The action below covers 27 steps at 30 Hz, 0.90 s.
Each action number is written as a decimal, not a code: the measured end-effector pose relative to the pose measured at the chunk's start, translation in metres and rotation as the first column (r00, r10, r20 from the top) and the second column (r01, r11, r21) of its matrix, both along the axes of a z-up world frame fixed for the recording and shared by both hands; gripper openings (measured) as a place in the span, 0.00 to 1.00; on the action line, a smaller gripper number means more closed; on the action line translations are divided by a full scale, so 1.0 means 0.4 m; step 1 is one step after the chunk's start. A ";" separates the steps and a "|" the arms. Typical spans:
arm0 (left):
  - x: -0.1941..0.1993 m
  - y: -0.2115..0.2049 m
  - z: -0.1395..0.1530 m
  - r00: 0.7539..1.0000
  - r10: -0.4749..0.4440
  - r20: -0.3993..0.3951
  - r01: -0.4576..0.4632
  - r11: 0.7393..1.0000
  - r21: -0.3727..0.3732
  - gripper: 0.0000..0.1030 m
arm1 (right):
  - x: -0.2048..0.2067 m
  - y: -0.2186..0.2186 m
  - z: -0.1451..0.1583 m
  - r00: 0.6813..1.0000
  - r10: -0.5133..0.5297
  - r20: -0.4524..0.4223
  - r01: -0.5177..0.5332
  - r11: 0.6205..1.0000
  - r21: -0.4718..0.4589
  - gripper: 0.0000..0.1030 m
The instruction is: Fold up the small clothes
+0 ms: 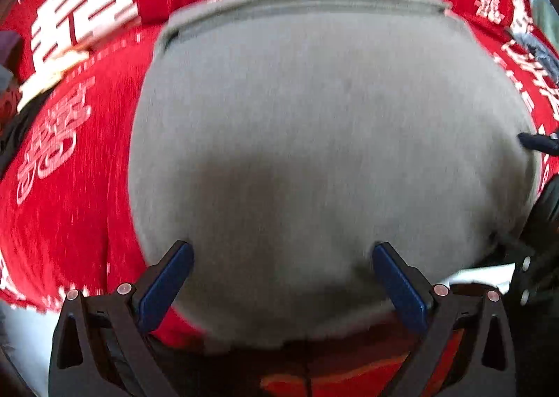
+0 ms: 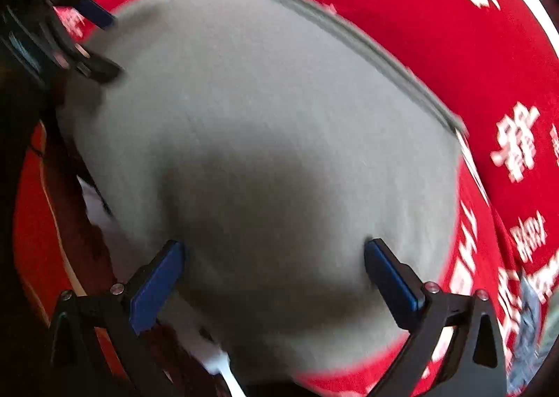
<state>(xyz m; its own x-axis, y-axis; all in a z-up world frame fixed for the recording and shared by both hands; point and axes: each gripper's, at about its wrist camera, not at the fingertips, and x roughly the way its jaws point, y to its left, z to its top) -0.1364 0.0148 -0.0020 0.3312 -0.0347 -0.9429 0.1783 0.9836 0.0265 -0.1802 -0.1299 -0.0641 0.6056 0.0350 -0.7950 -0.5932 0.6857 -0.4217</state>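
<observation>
A grey garment (image 1: 314,138) lies flat on a red cloth with white characters (image 1: 70,152); a hemmed edge runs along its far side. It also fills the right wrist view (image 2: 251,124). My left gripper (image 1: 283,250) is open, its blue pads hovering over the garment's near edge, holding nothing. My right gripper (image 2: 274,247) is open too, over the garment's near part. The left gripper shows at the top left of the right wrist view (image 2: 94,44), at the garment's left corner. The right gripper's tip shows at the left wrist view's right edge (image 1: 538,142).
The red cloth (image 2: 454,30) covers the surface all around the garment. A dark grey item (image 1: 538,51) lies at the far right on the cloth. White material (image 1: 482,274) shows under the garment's near right edge. Both views are motion-blurred.
</observation>
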 end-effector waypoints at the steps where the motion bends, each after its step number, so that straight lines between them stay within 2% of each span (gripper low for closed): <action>1: 0.007 0.009 0.002 1.000 0.008 -0.011 -0.008 1.000 -0.014 1.00 | 0.003 -0.010 0.011 0.999 -0.022 -0.031 0.022 1.000 0.007 1.00; 3: 0.029 0.024 0.042 0.999 0.034 0.032 -0.032 0.998 -0.060 1.00 | 0.032 -0.035 0.072 0.995 -0.057 -0.087 0.066 0.992 0.111 1.00; 4: 0.050 0.029 0.065 0.997 0.056 0.061 -0.052 0.996 -0.079 1.00 | 0.056 -0.042 0.110 0.994 -0.072 -0.083 0.085 0.982 0.168 1.00; 6: 0.128 0.037 0.107 0.987 0.122 0.104 -0.110 0.988 -0.113 1.00 | 0.122 -0.047 0.183 0.991 -0.120 -0.058 0.131 0.956 0.263 1.00; 8: 0.245 0.048 0.145 0.967 0.209 0.143 -0.187 0.970 -0.157 1.00 | 0.224 -0.040 0.250 0.979 -0.202 -0.014 0.194 0.917 0.349 1.00; 10: 0.360 0.052 0.164 0.947 0.285 0.150 -0.253 0.946 -0.202 1.00 | 0.368 -0.036 0.298 0.950 -0.309 0.038 0.266 0.869 0.418 1.00; 12: 0.476 0.064 0.176 0.922 0.361 0.137 -0.321 0.914 -0.248 1.00 | 0.507 -0.031 0.318 0.905 -0.424 0.044 0.360 0.817 0.450 1.00; 13: 0.535 0.071 0.172 0.913 0.392 0.116 -0.350 0.897 -0.270 1.00 | 0.558 -0.027 0.316 0.890 -0.455 0.027 0.394 0.798 0.455 1.00; 16: 0.631 0.068 0.128 0.896 0.441 0.045 -0.411 0.865 -0.289 1.00 | 0.696 0.003 0.276 0.844 -0.532 -0.067 0.504 0.745 0.438 1.00; 17: 0.657 0.061 0.108 0.896 0.444 0.022 -0.421 0.863 -0.280 1.00 | 0.725 0.013 0.256 0.838 -0.537 -0.097 0.522 0.736 0.431 1.00; 19: 0.697 0.044 0.058 0.898 0.439 -0.001 -0.432 0.883 -0.186 1.00 | 0.782 0.037 0.208 0.839 -0.514 -0.176 0.537 0.735 0.413 0.99; 20: 0.707 0.034 0.033 0.903 0.430 0.010 -0.425 0.897 -0.123 1.00 | 0.801 0.050 0.185 0.843 -0.498 -0.203 0.536 0.748 0.393 0.99; 21: 0.713 0.022 0.021 0.918 0.392 0.063 -0.388 0.919 -0.063 1.00 | 0.788 0.064 0.160 0.849 -0.494 -0.189 0.528 0.773 0.352 0.99; 22: 0.707 0.023 0.023 0.925 0.369 0.087 -0.365 0.929 -0.061 1.00 | 0.777 0.060 0.161 0.862 -0.484 -0.150 0.504 0.785 0.361 0.99; 23: 0.705 0.031 0.024 0.931 0.352 0.092 -0.347 0.935 -0.070 1.00 | 0.777 0.045 0.165 0.860 -0.494 -0.126 0.504 0.787 0.356 0.99; 25: 0.704 0.065 0.023 0.934 0.347 0.090 -0.339 0.936 -0.091 1.00 | 0.779 -0.025 0.159 0.829 -0.546 -0.122 0.551 0.759 0.346 0.99; 27: 0.704 0.118 0.016 0.930 0.360 0.074 -0.350 0.929 -0.120 1.00 | 0.786 -0.125 0.156 0.791 -0.596 -0.136 0.600 0.713 0.363 0.99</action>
<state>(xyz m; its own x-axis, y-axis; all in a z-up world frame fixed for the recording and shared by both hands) 0.1453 0.0618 0.0045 0.4259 0.0061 -0.9048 -0.1815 0.9802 -0.0788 0.1340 -0.1799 -0.0017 0.5952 -0.0432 -0.8025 -0.0077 0.9982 -0.0594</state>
